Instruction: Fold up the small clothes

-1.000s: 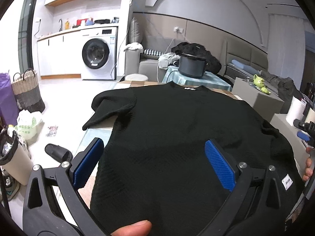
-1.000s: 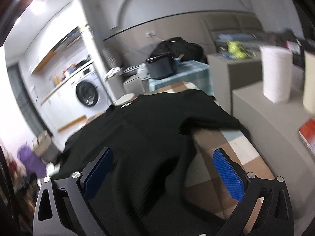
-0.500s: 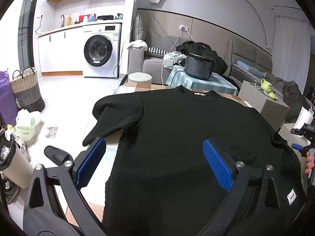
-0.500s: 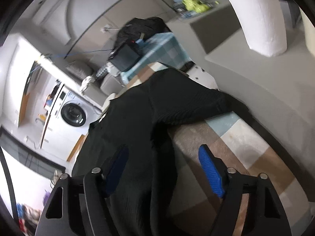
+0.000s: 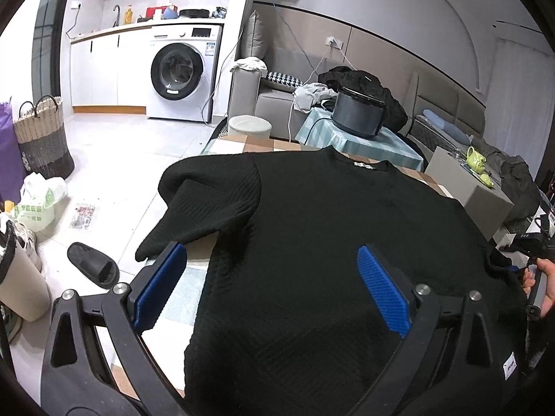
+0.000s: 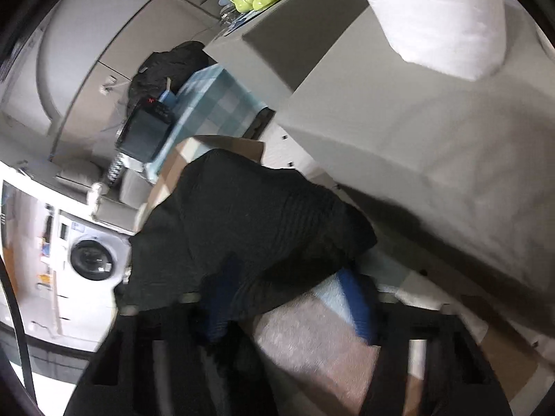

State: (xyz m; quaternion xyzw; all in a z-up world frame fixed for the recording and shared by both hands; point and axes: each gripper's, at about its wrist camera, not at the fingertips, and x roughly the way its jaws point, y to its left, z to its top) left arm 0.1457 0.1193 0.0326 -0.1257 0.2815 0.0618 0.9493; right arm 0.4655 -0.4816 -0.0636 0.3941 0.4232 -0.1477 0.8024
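Note:
A black knit sweater (image 5: 329, 242) lies spread flat on the checked table (image 5: 194, 294), neck at the far side, with its left sleeve (image 5: 204, 204) folded across the table's left edge. My left gripper (image 5: 270, 289) hovers open over the sweater's left side edge, one pad above bare cloth and one above the knit. In the blurred right wrist view, my right gripper (image 6: 289, 303) points steeply down at the right sleeve (image 6: 249, 215). Its jaws are closing, with the sleeve's lower edge between the pads, but they stand apart.
A grey cabinet (image 6: 433, 138) with a white paper roll (image 6: 440, 10) stands close beside the right sleeve. Beyond the table sits a dark cooker (image 5: 359, 116) on a blue checked cloth. On the floor at left are a slipper (image 5: 93, 267) and a basket (image 5: 43, 135).
My left gripper has slid left toward the sweater's side edge, still open. My right gripper has rolled, dropped to the right sleeve, and its jaws have narrowed around the fabric.

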